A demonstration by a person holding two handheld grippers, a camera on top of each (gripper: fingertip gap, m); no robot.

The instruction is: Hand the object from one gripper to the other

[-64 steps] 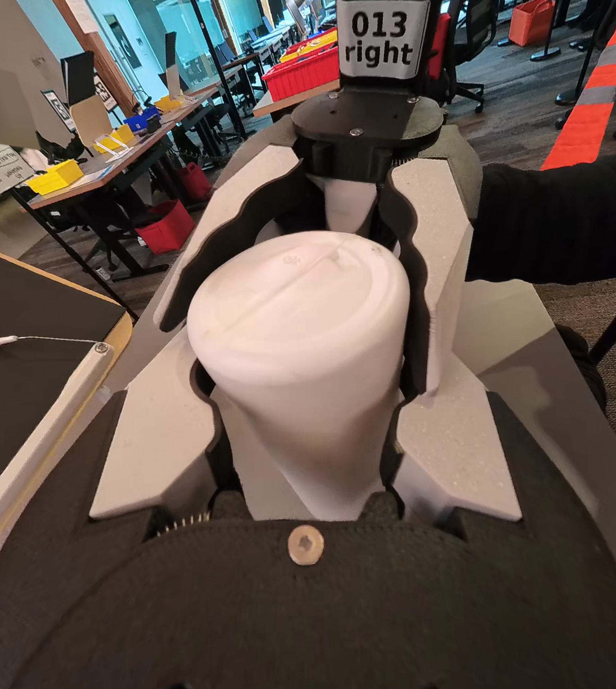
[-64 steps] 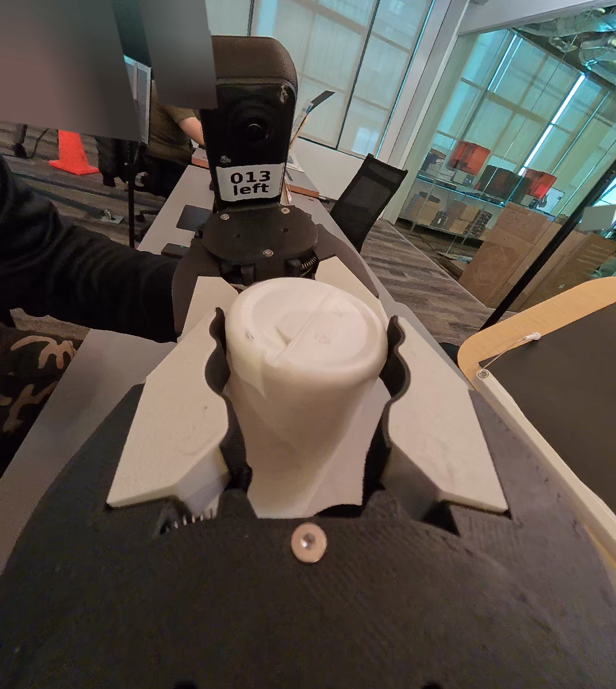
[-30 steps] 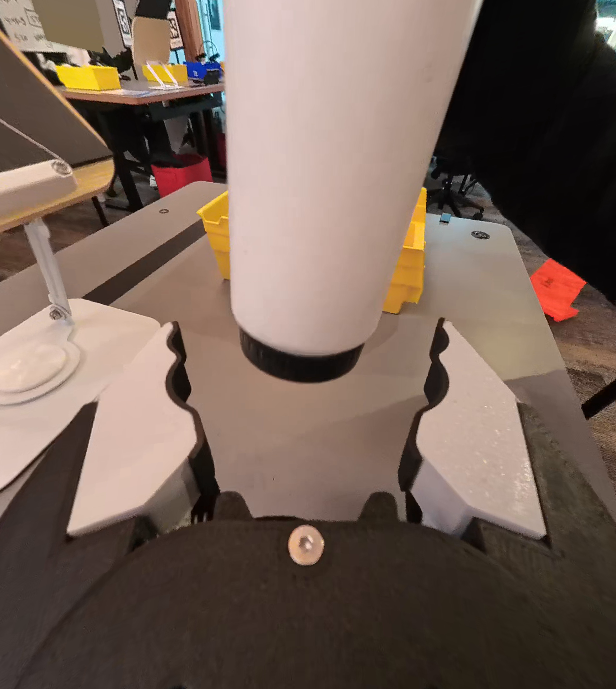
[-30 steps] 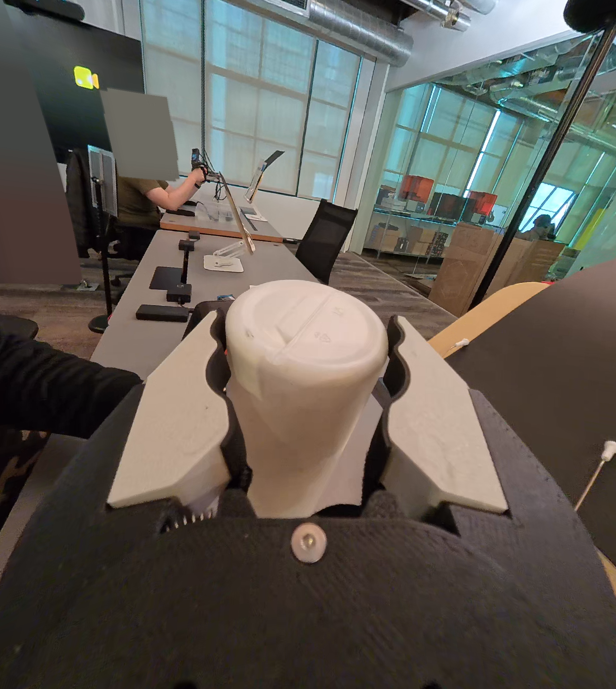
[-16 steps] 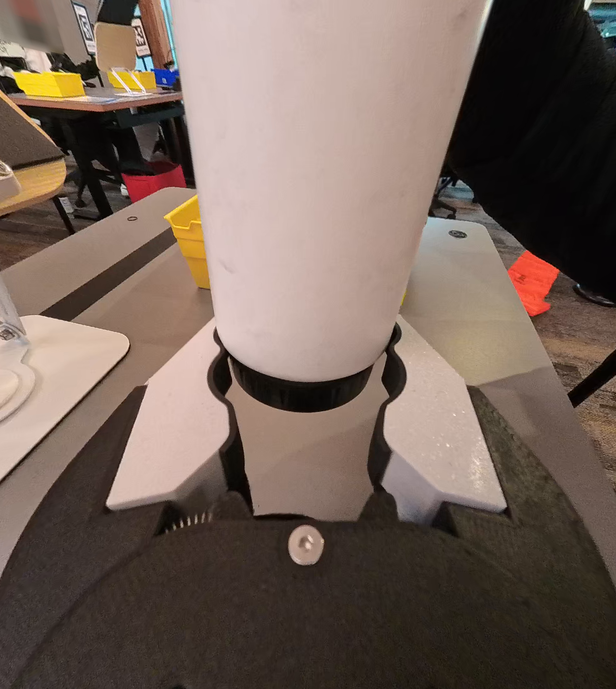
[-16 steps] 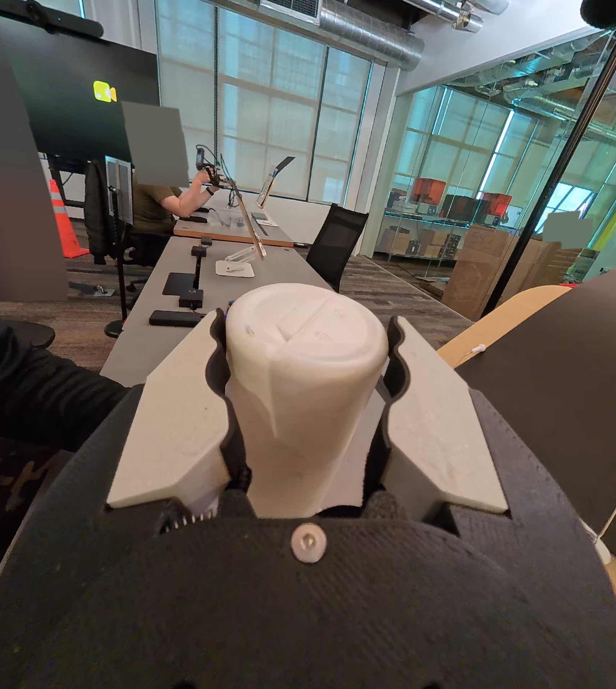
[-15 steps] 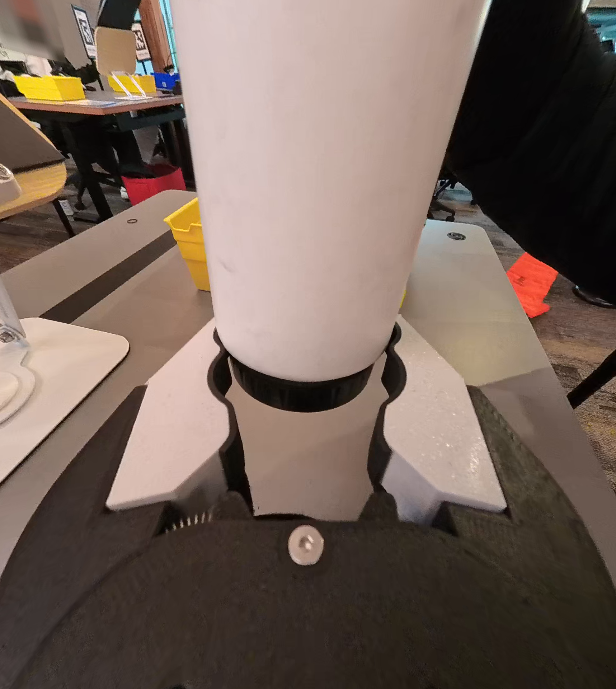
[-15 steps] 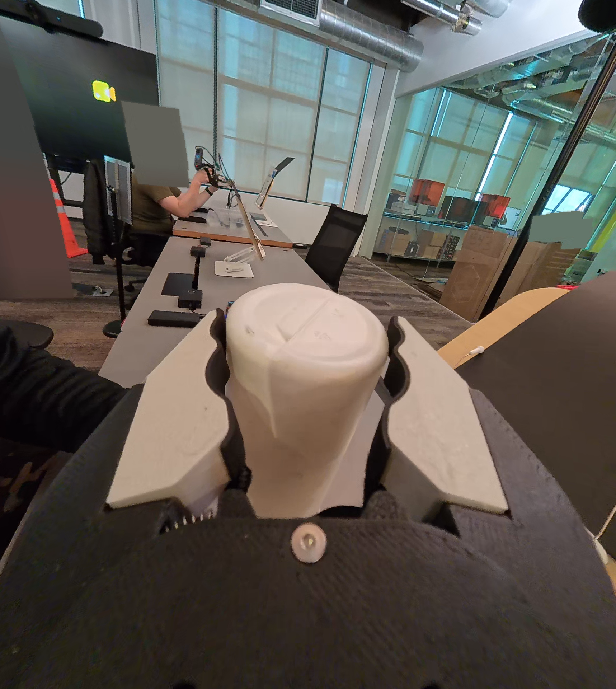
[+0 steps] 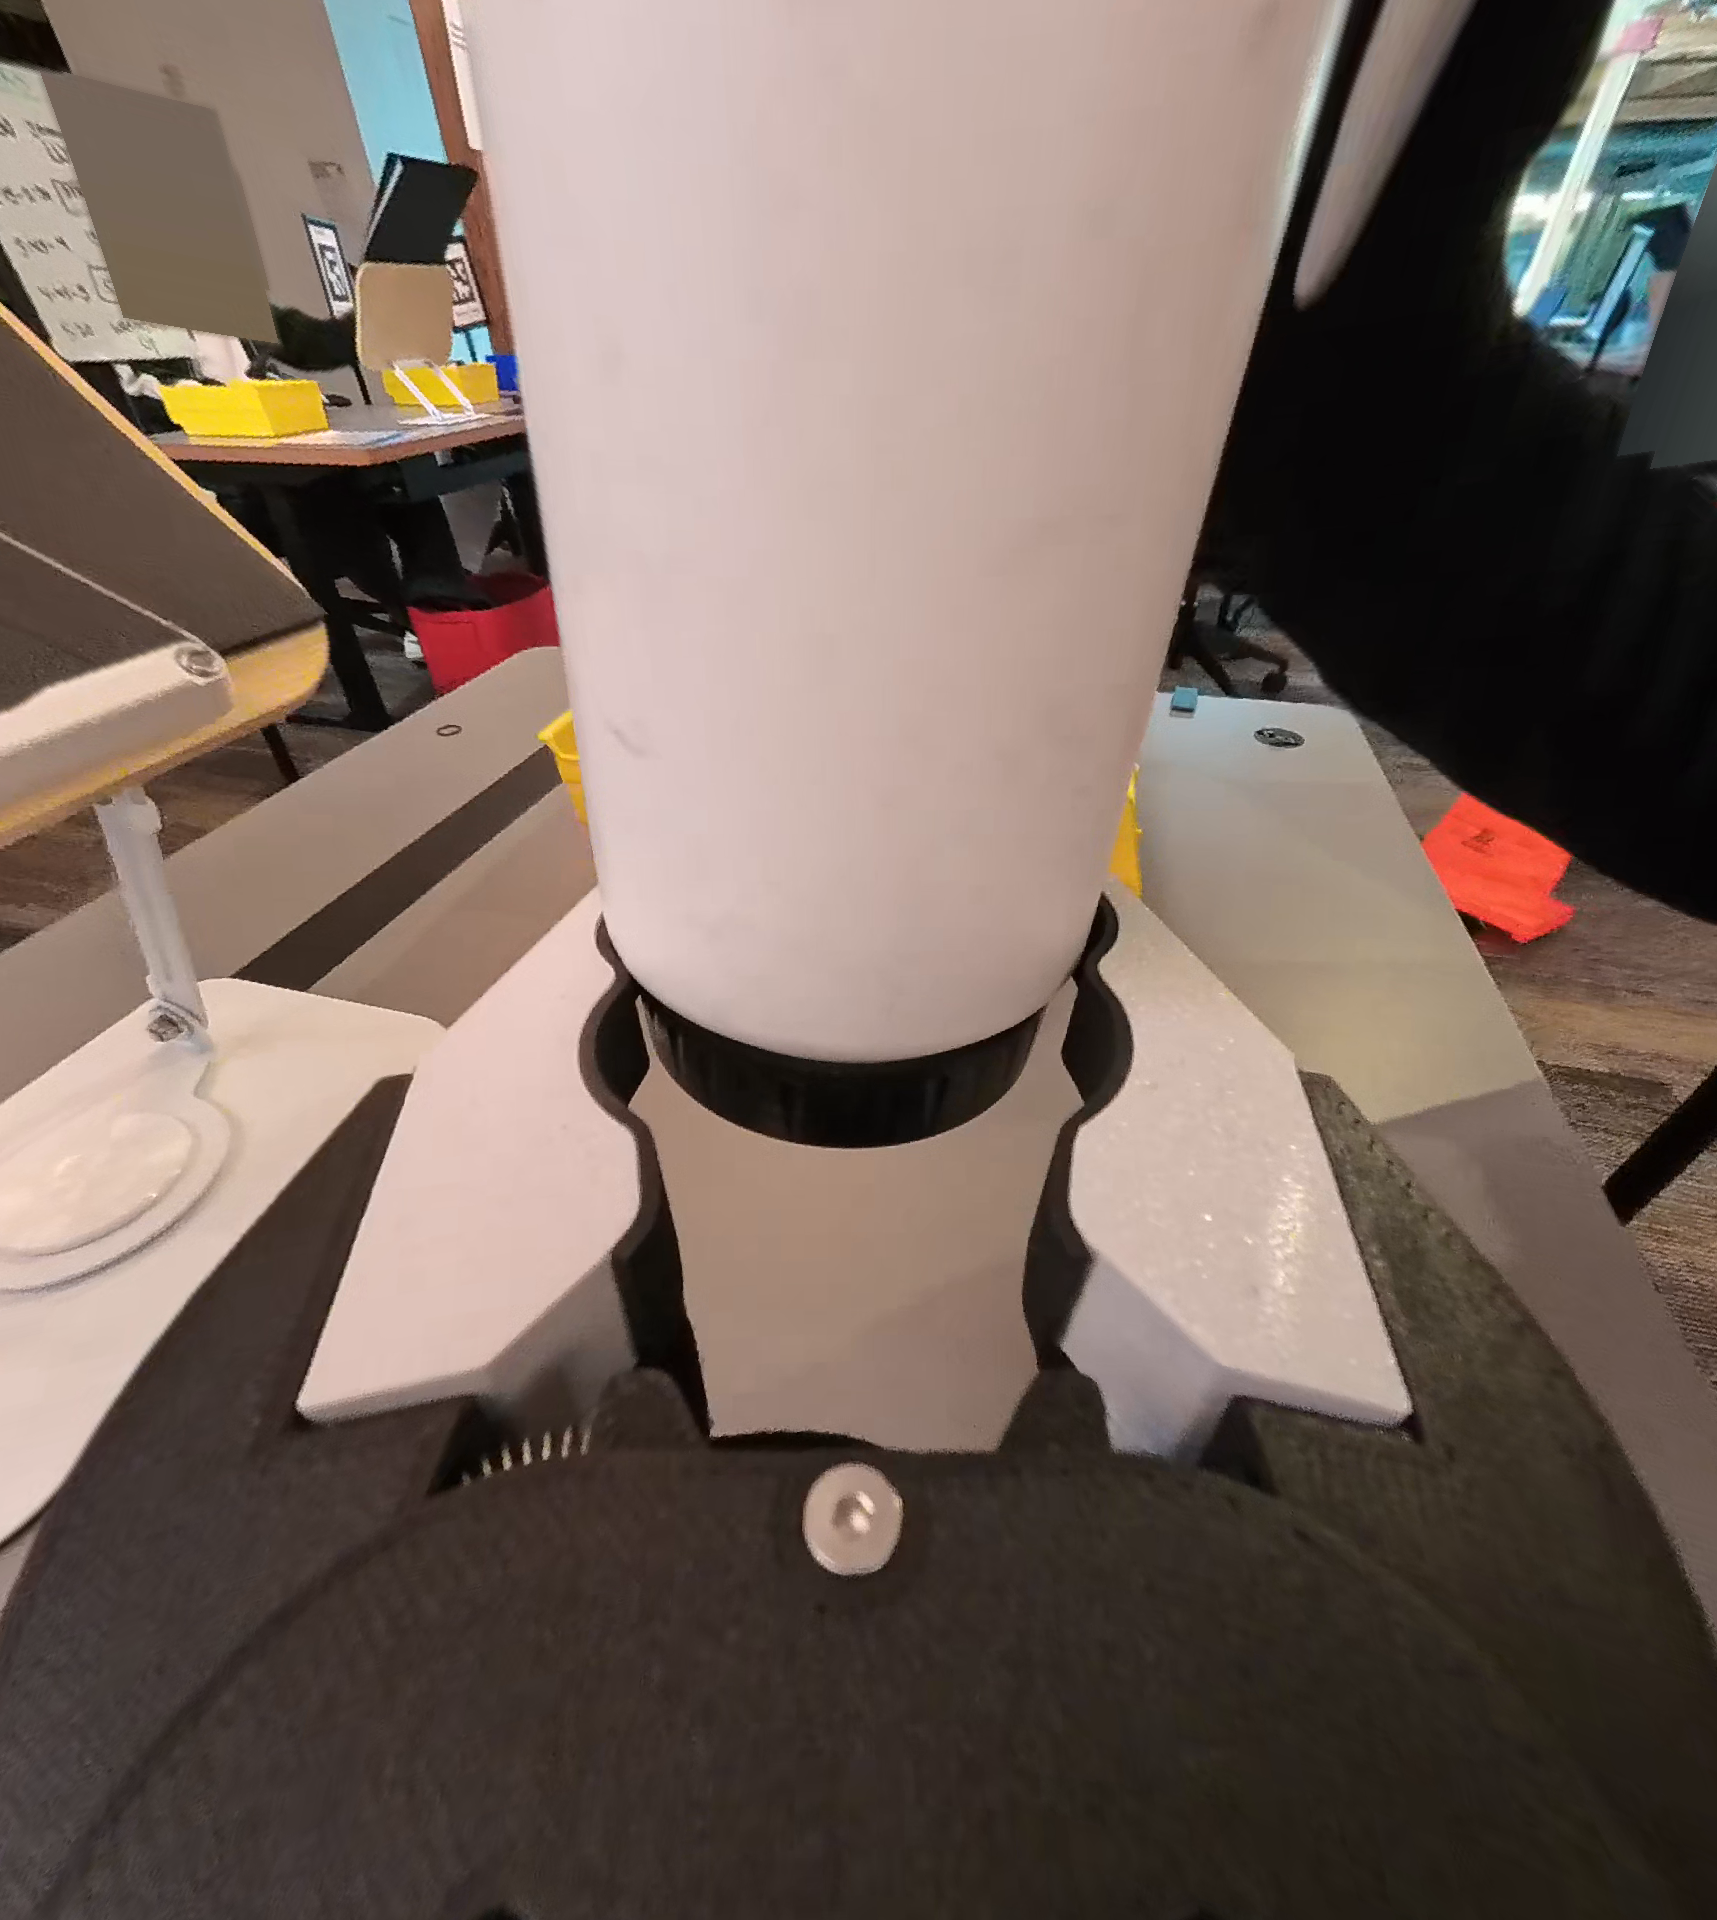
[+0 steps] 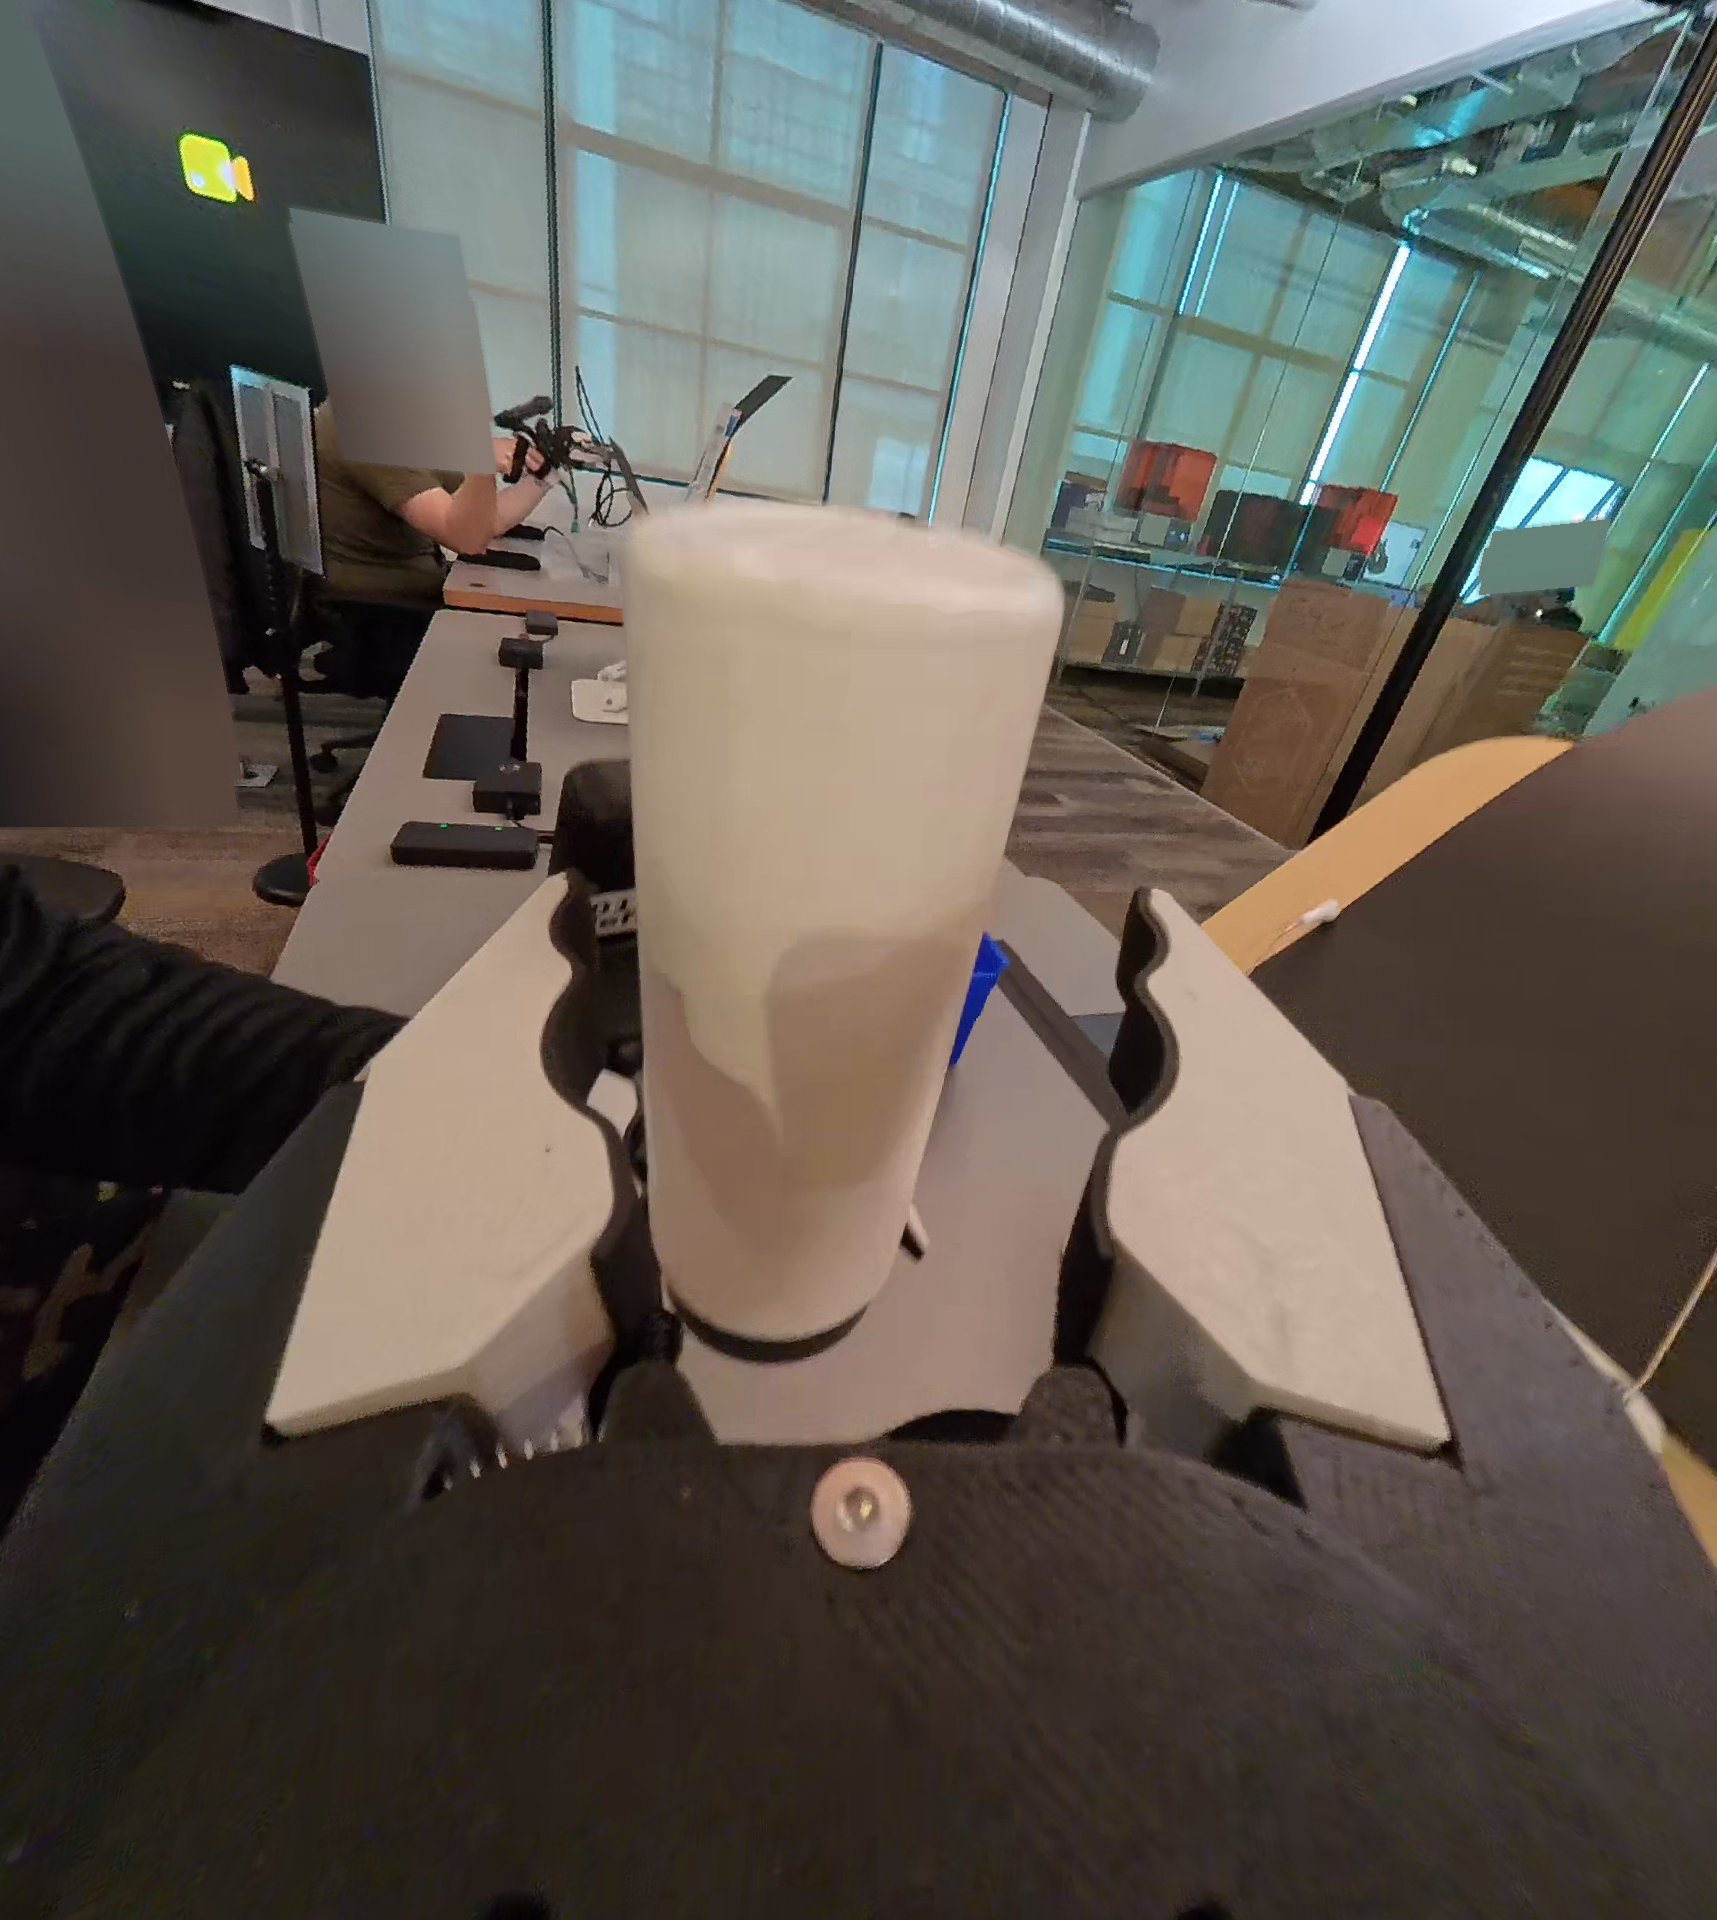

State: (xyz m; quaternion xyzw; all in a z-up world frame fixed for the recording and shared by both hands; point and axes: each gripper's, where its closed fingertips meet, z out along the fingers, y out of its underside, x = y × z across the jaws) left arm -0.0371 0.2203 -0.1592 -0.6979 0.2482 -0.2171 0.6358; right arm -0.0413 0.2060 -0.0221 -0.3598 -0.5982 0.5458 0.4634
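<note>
White bottle (image 9: 864, 499), black cap (image 9: 838, 1081) down, upright above grey table (image 9: 1280, 852). Left gripper (image 9: 849, 1023) clamped at the bottle's cap end; right gripper (image 10: 849, 1049) spread wide, clear of the bottle. Risk: low grip under a tall body, so it could tip or slip. Yellow bin (image 9: 563, 758) behind the bottle.

Open-plan office doubling as lab. Long grey counter (image 10: 355, 914) ran back toward tall windows (image 10: 729, 343), with person (image 10: 386, 520) seated at desk. Glass partition (image 10: 1301, 436) showed orange-topped machines (image 10: 1166, 478) and cardboard boxes (image 10: 1290, 707) behind. Exposed ducts (image 10: 1020, 31) ran overhead. Other side: whiteboard (image 9: 12, 208), desks with yellow bins (image 9: 246, 405), red bin (image 9: 480, 639) on floor, office chair (image 9: 1228, 644).
</note>
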